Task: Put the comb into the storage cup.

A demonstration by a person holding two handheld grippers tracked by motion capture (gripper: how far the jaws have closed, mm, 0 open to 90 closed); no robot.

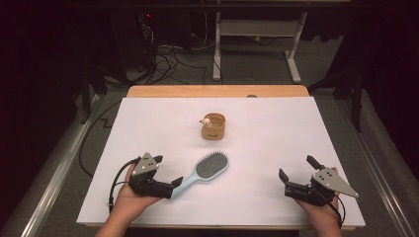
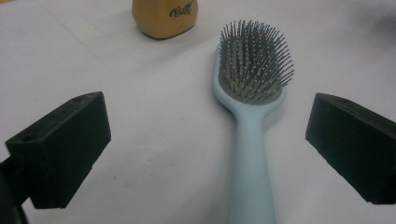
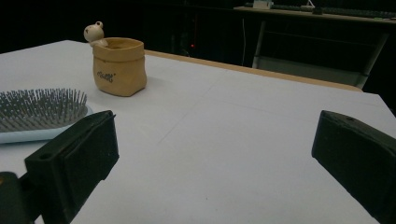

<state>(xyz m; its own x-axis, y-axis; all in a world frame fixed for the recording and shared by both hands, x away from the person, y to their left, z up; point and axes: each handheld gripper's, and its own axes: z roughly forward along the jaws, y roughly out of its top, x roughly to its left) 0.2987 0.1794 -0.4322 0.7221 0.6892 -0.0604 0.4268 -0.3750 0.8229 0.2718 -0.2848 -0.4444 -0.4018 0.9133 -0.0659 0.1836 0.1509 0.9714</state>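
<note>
A light blue hairbrush [image 1: 207,170] lies bristles up on the white table [image 1: 148,123], its handle pointing toward the near left. My left gripper [image 1: 168,170] is open at the handle's end. In the left gripper view the brush [image 2: 250,116] runs up between the two spread jaws of the gripper [image 2: 210,123], closer to the right one, and neither jaw touches it. My right gripper [image 1: 296,168] is open and holds nothing at the near right. From the right gripper [image 3: 217,140] I see the brush head [image 3: 42,112] at the left.
A tan pot [image 1: 213,126] with a small figure on its rim stands at the middle back; it also shows beyond the brush [image 2: 163,18] and at the upper left [image 3: 119,67]. A wooden strip [image 1: 217,91] marks the table's far edge. Cables and a desk frame lie on the floor beyond.
</note>
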